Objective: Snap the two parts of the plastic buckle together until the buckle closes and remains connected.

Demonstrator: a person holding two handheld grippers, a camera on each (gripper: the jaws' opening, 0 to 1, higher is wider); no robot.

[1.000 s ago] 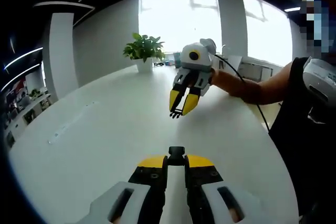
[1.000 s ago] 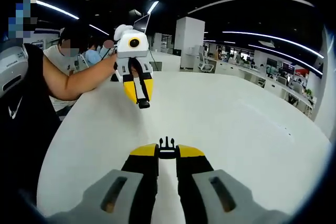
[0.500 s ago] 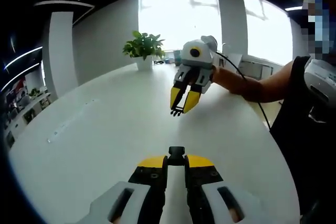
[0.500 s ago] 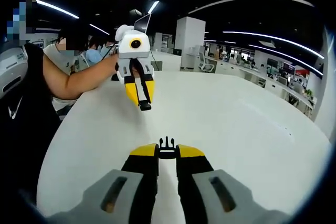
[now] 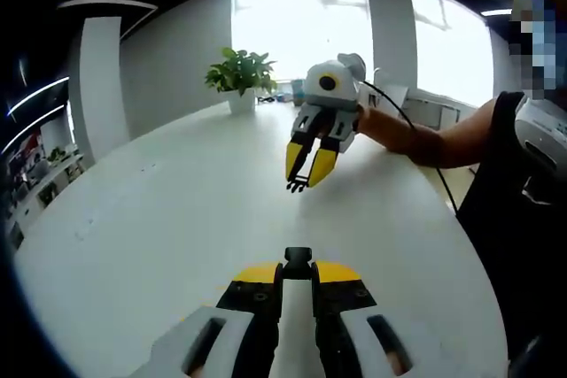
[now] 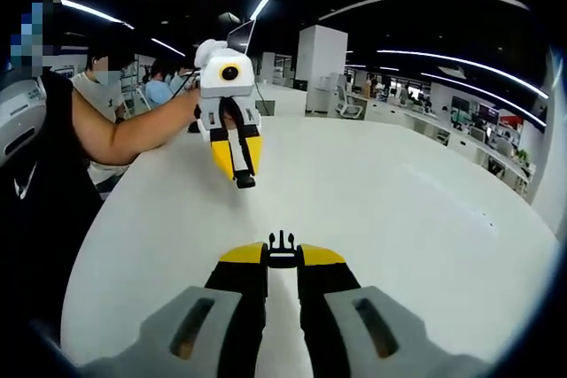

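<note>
Left gripper view: left gripper (image 5: 298,265) clamps socket half (image 5: 298,257); potted plant (image 5: 240,79) at worktop (image 5: 159,210) far edge. Right gripper view: right gripper (image 6: 282,254) clamps pronged half (image 6: 282,245), both above worktop.

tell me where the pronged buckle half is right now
The pronged buckle half is pinched in the right gripper, above the white table, facing the left gripper.
</note>
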